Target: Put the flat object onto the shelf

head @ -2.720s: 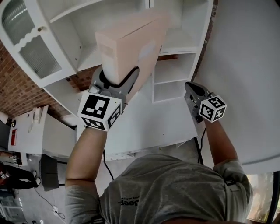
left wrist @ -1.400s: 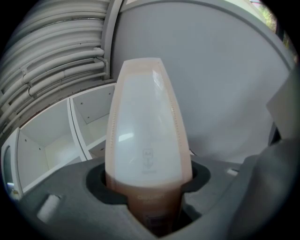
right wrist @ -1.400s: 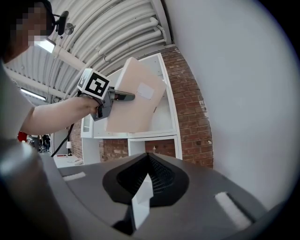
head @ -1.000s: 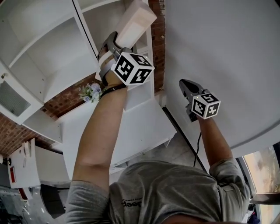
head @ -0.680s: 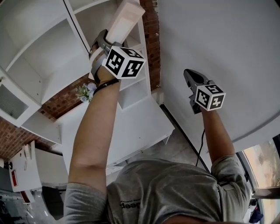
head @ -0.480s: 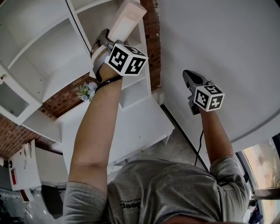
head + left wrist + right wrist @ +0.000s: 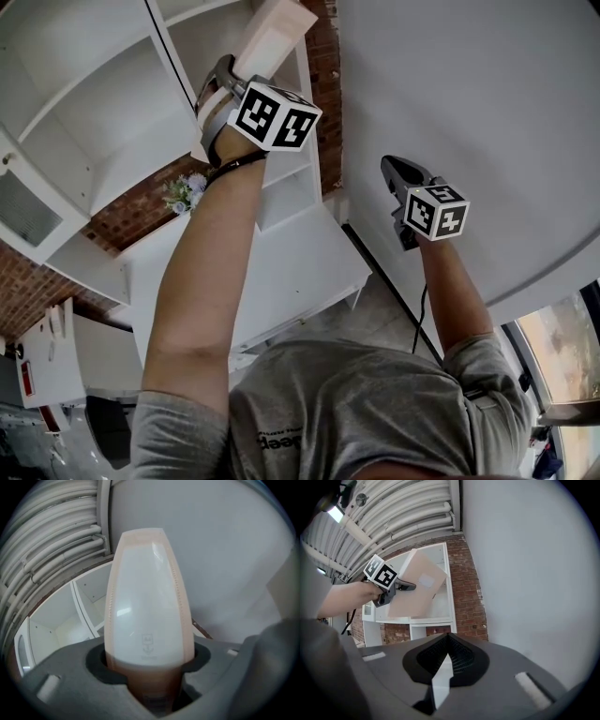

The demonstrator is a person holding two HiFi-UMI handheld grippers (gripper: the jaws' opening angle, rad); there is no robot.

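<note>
The flat object is a thin beige box (image 7: 273, 32), raised edge-on in front of the upper compartments of the white shelf unit (image 7: 112, 103). My left gripper (image 7: 230, 80) is shut on its lower end. In the left gripper view the box (image 7: 147, 602) stands straight up out of the left gripper (image 7: 149, 667), whose jaws press on both its faces. The right gripper view shows the box (image 7: 417, 590) tilted before the shelf unit (image 7: 440, 609). My right gripper (image 7: 394, 173) hangs to the right by the white wall. The right gripper (image 7: 446, 641) has its jaws together with nothing between them.
A plain white wall (image 7: 469, 103) fills the right side, and a strip of brick wall (image 7: 326, 94) runs between it and the shelves. Small flowers (image 7: 185, 195) sit on a lower shelf. A glazed cabinet door (image 7: 23, 202) hangs open at left. White ceiling pipes (image 7: 408, 508) run overhead.
Since 2.7 s ago the left gripper has carried the box to the shelf unit's right-hand column, edge-on. Over the last second the right gripper drifted slightly up and left; the left barely moved.
</note>
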